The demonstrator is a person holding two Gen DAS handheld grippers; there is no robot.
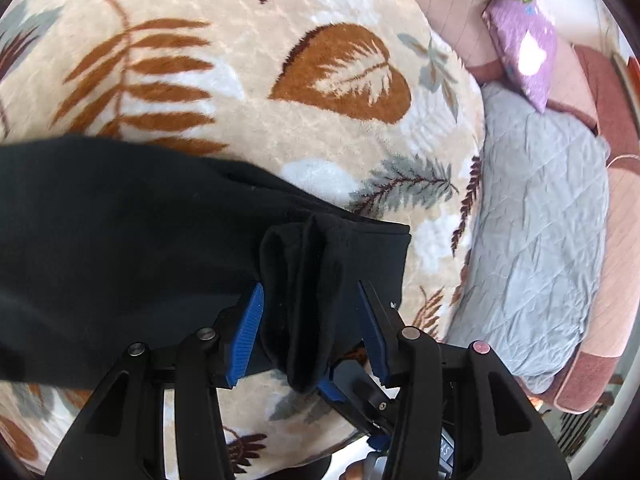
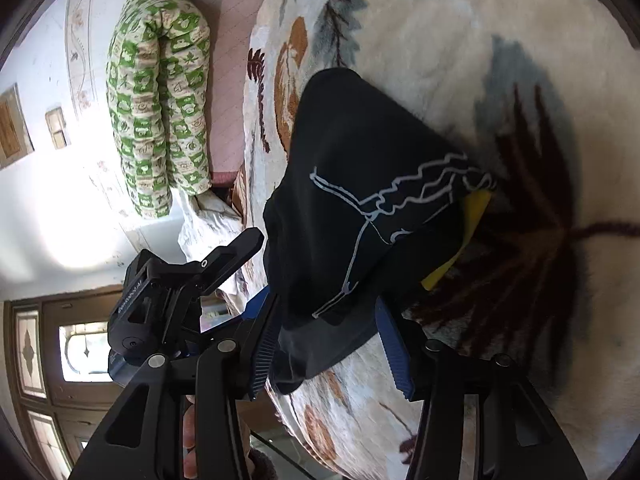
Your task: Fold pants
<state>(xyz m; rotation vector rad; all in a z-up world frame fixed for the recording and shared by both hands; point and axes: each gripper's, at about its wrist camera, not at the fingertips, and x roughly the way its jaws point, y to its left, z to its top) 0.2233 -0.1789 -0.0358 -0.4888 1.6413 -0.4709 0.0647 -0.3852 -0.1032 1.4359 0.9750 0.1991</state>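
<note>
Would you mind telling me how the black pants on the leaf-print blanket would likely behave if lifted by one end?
The black pants look floppy: the end bunches into folds. Lifted, they would probably sag and trail. They seem light, and unlikely to slide on the plush blanket.

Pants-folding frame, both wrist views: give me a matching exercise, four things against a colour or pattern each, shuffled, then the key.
Things:
1. pants
2. blanket
3. bolster pillow
4. small cushion

Descriptions:
A. purple
B. green and cream print
C. black
D. cream with leaf pattern

Pairs: 1-C, 2-D, 3-B, 4-A
</note>
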